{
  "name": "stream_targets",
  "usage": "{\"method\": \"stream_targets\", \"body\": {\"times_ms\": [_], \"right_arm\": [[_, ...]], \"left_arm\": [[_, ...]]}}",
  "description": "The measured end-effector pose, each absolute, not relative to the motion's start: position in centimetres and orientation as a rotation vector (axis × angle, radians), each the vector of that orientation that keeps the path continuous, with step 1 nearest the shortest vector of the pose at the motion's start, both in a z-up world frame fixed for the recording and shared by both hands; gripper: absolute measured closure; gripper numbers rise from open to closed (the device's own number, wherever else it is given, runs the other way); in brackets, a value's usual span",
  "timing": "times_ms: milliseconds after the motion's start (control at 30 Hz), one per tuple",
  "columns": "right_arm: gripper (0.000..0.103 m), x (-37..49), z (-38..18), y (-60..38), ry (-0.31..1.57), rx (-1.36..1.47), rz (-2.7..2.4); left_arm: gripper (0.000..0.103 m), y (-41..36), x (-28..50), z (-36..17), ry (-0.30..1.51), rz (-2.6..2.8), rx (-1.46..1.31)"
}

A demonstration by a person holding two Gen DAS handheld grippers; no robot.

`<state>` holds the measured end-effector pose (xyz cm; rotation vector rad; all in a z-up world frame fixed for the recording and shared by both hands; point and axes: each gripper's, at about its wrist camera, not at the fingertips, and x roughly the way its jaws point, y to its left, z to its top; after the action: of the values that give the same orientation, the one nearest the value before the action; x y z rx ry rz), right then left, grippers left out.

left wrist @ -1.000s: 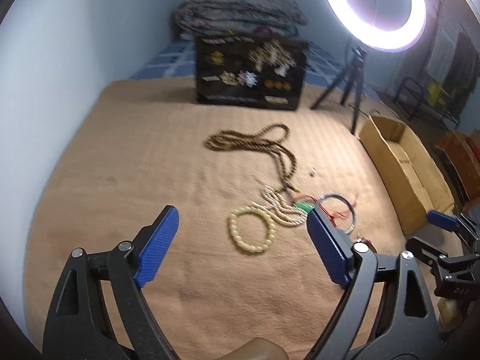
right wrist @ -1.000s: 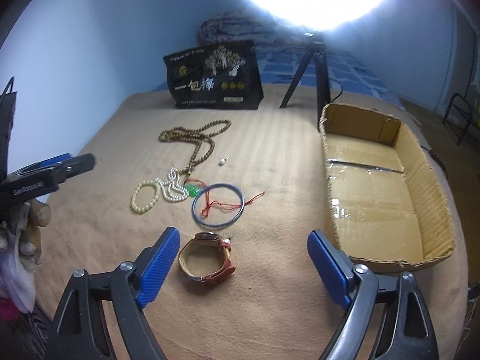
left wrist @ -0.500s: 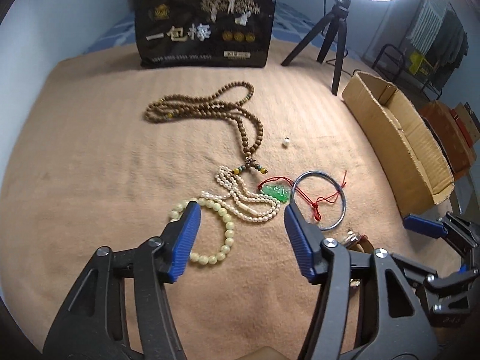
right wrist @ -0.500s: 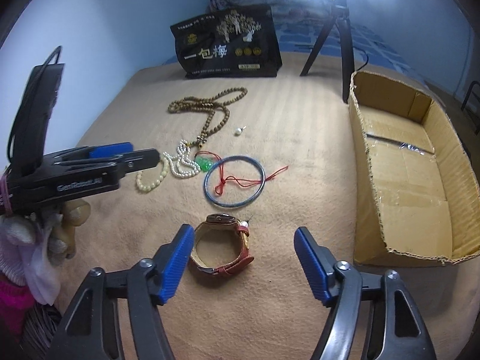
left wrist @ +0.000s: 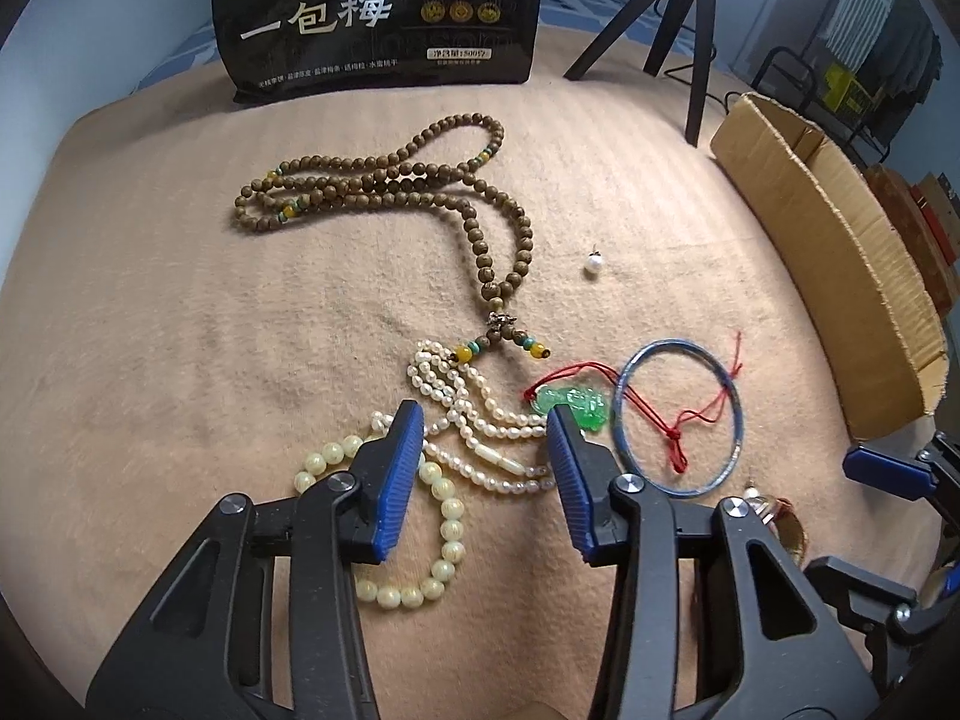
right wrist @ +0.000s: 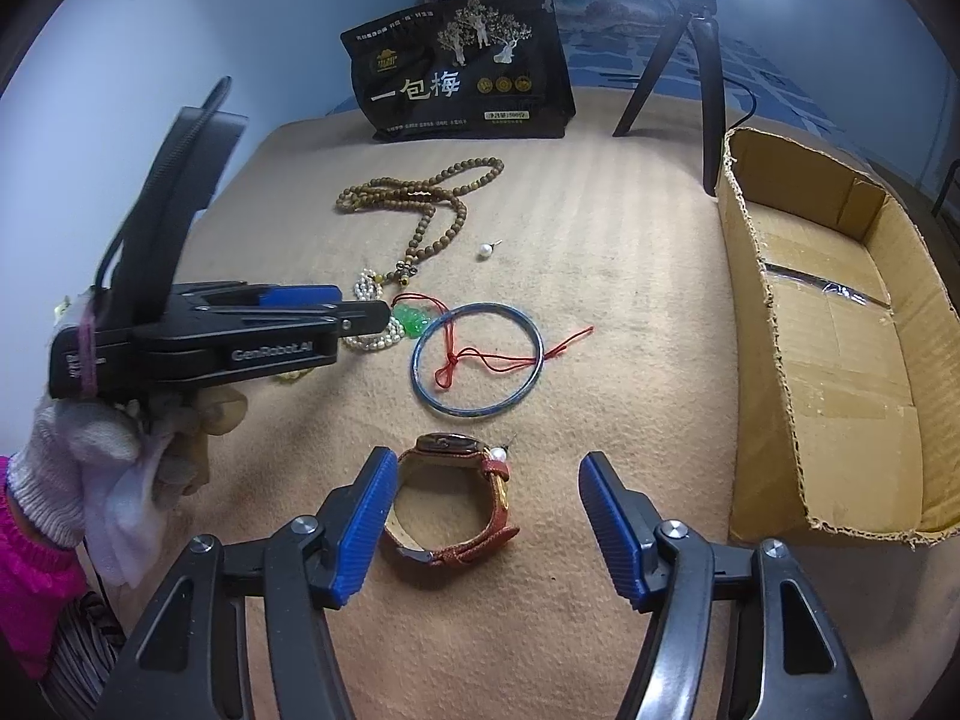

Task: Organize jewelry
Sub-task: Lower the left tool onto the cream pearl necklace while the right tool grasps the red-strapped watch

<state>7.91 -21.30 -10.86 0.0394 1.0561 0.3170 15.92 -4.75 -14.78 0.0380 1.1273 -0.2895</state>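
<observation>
Jewelry lies on a tan blanket. My left gripper (left wrist: 483, 450) is open, its blue pads straddling the white pearl necklace (left wrist: 480, 420); a cream bead bracelet (left wrist: 444, 534) lies partly under its left finger. A green pendant on red cord (left wrist: 570, 399), a blue bangle (left wrist: 678, 414), a brown bead necklace (left wrist: 420, 180) and a loose pearl (left wrist: 593, 265) lie around. My right gripper (right wrist: 486, 516) is open around a brown-strap watch (right wrist: 462, 498). The left gripper (right wrist: 354, 315) shows from the side in the right wrist view.
An open cardboard box (right wrist: 840, 330) stands at the right of the blanket. A black snack bag (right wrist: 462, 66) stands at the back, with a black tripod (right wrist: 690, 48) next to it. A blue wall runs along the left.
My left gripper moved forward and down onto the pearl necklace, its jaws narrowing. My right gripper moved forward, closing in around the watch.
</observation>
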Motion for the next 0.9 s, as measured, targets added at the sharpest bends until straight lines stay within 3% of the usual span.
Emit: {"method": "stream_targets", "body": {"times_ms": [133,333,500,733,833,900], "right_arm": [[0.037,8.2,-11.2,-21.2,1.075,0.044,0.329],[0.046,8.7,-12.3,-20.9,1.107,0.036,0.336],[0.055,9.1,-13.3,-20.8,1.145,0.043,0.335],[0.06,9.4,-14.4,-20.6,1.192,0.015,0.311],[0.073,9.3,-14.3,-20.6,1.186,-0.015,0.299],[0.089,9.3,-14.3,-20.7,1.183,-0.015,0.298]], "left_arm": [[0.062,-4.8,16.2,-15.0,1.129,-0.288,0.043],[0.07,-4.6,16.5,-15.3,1.123,-0.294,0.052],[0.087,-4.3,16.6,-15.5,1.119,-0.296,0.039],[0.097,-4.5,16.7,-15.7,1.109,-0.307,0.008],[0.099,-4.3,16.8,-15.7,1.112,-0.306,-0.027],[0.102,-4.0,16.8,-15.6,1.11,-0.299,-0.045]]}}
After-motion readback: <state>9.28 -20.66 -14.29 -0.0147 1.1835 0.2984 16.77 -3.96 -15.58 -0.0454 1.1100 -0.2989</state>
